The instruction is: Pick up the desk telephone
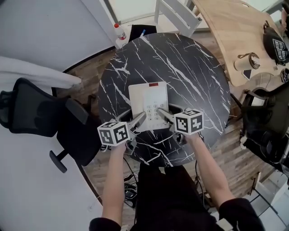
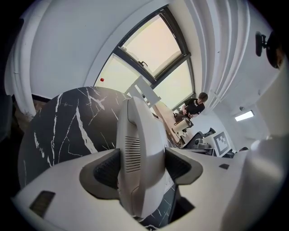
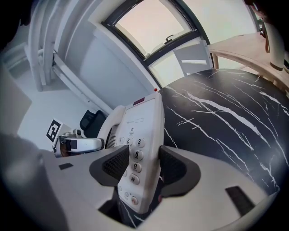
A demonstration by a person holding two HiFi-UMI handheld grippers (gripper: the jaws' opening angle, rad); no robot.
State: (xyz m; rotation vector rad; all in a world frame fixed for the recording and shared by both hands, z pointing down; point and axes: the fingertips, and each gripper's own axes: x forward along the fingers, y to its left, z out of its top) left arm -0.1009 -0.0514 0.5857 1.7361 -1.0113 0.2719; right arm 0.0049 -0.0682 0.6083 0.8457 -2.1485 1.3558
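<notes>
The white desk telephone is held between both grippers over the near part of the round black marble table. My left gripper is shut on its left side, where the handset fills the gap between the dark pads. My right gripper is shut on the right side, its pads pressing the edge beside the number keys. In the right gripper view, marble shows under the telephone's lower edge. A red strip marks the far end.
A black office chair stands left of the table. A wooden table with small items lies at the back right, with a white chair and a bottle behind. Dark bags sit at the right.
</notes>
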